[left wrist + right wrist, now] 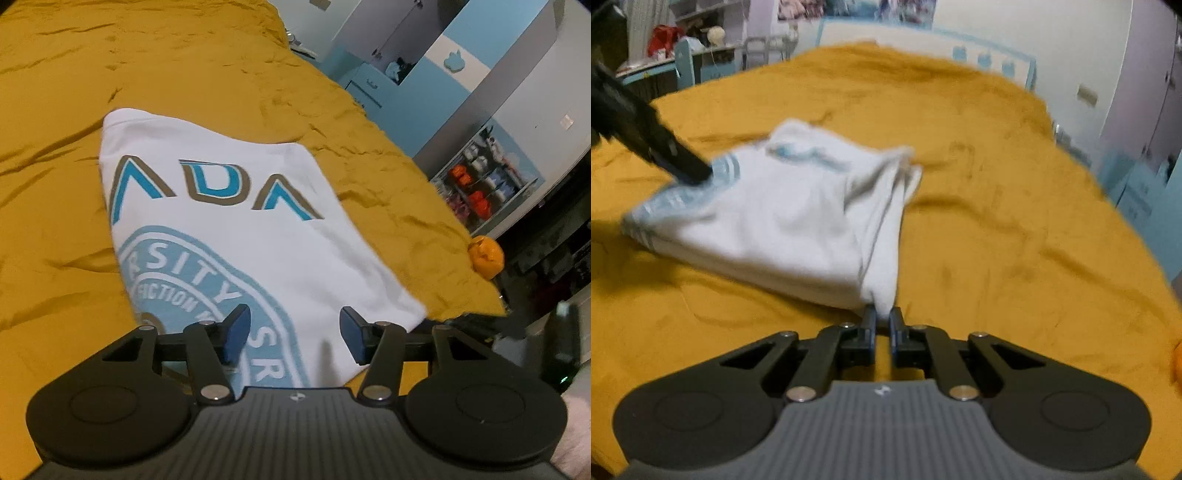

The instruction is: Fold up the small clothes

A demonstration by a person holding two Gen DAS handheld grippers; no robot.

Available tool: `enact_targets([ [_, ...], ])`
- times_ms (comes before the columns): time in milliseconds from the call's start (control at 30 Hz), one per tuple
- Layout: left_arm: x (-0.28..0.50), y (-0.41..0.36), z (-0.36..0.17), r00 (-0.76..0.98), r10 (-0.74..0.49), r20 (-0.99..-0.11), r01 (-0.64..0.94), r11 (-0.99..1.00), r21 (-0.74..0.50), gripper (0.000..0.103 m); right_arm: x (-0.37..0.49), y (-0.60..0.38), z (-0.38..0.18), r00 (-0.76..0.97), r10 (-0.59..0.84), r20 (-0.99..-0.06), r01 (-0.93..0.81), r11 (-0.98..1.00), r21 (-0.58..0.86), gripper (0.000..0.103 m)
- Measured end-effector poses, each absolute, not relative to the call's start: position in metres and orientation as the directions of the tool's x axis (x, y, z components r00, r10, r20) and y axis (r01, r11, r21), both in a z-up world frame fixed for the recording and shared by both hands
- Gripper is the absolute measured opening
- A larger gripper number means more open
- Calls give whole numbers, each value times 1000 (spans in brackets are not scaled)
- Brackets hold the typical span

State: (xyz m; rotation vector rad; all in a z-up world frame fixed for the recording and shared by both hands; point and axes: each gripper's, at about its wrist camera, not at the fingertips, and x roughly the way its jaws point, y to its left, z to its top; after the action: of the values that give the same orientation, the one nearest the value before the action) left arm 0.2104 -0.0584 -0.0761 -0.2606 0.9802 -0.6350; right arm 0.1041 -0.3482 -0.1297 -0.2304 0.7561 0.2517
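Pinching one white shirt (783, 221), right gripper (882, 319); left gripper (291, 332) gapes.

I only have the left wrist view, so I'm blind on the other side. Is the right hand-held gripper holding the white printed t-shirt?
Observer: Yes. The right hand-held gripper is shut on a bunched corner of the white printed t-shirt.
Operator: How does the cloth look there?
Observer: Creases fan out from the pinch, and the rest lies on the mustard-yellow bedsheet.
Operator: Where does my side appear from there?
Observer: The left hand-held gripper comes in at the shirt's opposite, blue-printed end.
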Motion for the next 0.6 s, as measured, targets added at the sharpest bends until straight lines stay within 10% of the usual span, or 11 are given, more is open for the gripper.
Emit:
enact_targets([
  [600,134,-51,-73,472,-497,-728,488,835,-253,65,164,-360,-115,664,357,-658,-240,934,264,20],
])
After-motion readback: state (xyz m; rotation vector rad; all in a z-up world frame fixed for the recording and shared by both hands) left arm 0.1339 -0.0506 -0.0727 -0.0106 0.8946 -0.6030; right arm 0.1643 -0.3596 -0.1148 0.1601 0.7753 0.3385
